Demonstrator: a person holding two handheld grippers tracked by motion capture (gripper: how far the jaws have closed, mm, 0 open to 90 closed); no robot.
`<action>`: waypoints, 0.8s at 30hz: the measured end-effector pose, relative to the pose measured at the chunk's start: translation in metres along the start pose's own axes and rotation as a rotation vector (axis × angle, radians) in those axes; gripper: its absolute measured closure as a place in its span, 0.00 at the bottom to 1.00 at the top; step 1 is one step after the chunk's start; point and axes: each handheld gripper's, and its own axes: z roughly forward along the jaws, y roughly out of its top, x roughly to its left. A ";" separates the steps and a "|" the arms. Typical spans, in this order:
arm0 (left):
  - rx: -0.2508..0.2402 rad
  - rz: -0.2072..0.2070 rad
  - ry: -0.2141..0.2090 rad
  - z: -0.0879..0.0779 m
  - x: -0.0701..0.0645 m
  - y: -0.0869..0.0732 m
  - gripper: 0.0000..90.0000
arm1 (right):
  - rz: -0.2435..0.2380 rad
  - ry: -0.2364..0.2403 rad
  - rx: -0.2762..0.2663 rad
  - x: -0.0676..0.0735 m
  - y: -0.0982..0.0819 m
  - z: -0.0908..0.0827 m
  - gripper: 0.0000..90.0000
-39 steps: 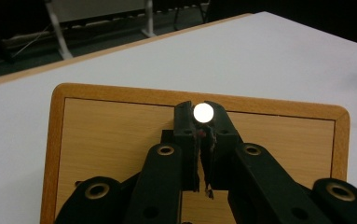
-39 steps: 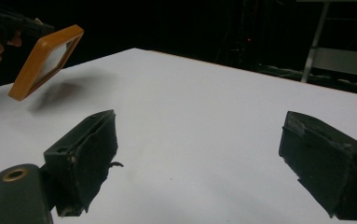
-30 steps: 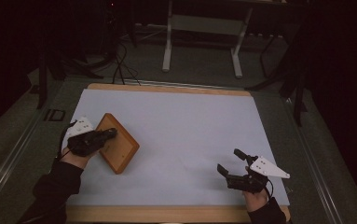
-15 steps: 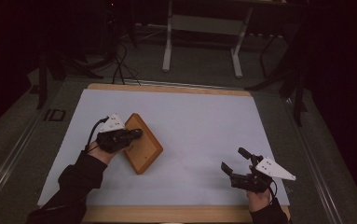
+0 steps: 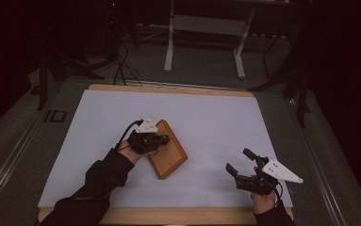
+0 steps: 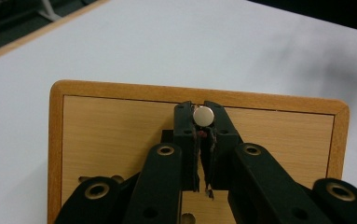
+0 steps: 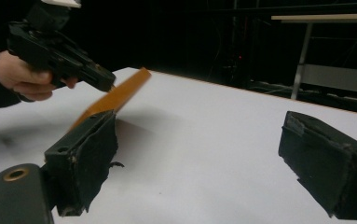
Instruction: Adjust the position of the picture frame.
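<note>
The high view looks forward and down over the whole white tabletop (image 5: 206,113). The left gripper view sits close above the flat orange-brown wooden board (image 6: 120,126), lower centre. The right gripper view looks level across the tabletop, sharing that board, upper left.

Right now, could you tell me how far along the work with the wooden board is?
Done: the left gripper has clamped the wooden board's small metal knob. In hand: the board is lifted, tilted above the white table. Left: setting it down; the right gripper waits open.
</note>
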 end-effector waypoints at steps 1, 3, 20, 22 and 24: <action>0.012 0.008 -0.007 0.005 -0.001 0.001 0.95 | 0.001 -0.001 0.000 0.000 0.000 0.000 0.13; 0.022 0.013 -0.014 0.013 -0.004 0.003 0.95 | 0.004 0.001 0.001 0.000 0.000 0.000 0.13; 0.069 0.025 -0.009 0.072 -0.012 0.017 0.95 | 0.020 0.011 0.019 -0.002 -0.004 0.004 0.15; 0.076 0.027 -0.011 0.077 -0.012 0.018 0.95 | 0.023 0.013 0.018 -0.002 -0.004 0.004 0.15; 0.082 0.022 -0.011 0.083 -0.012 0.018 0.95 | 0.028 0.012 0.017 -0.003 -0.004 0.004 0.15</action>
